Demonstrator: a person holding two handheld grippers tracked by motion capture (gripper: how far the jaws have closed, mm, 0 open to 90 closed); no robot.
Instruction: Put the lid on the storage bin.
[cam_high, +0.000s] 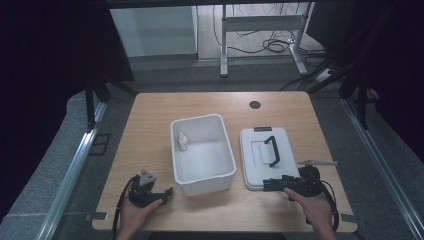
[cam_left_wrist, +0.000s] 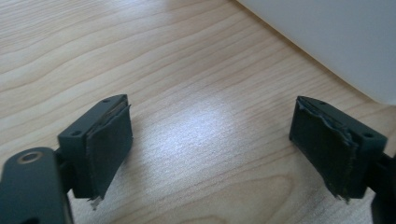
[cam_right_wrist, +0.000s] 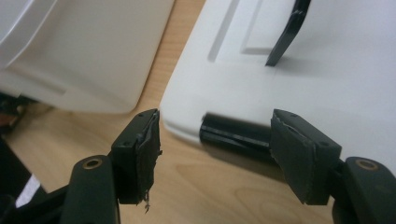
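A white bin stands open in the middle of the wooden table, with a small white bottle inside at its left wall. To its right lies the white lid with a black handle on top. My left gripper rests near the bin's front left corner, jaws open over bare wood. My right gripper is open at the lid's front edge. A black clip on that edge lies between its pads.
A round cable hole sits at the table's far edge. Metal rails run along both sides of the table. A desk frame with cables stands on the floor beyond. Dark curtains hang left and right.
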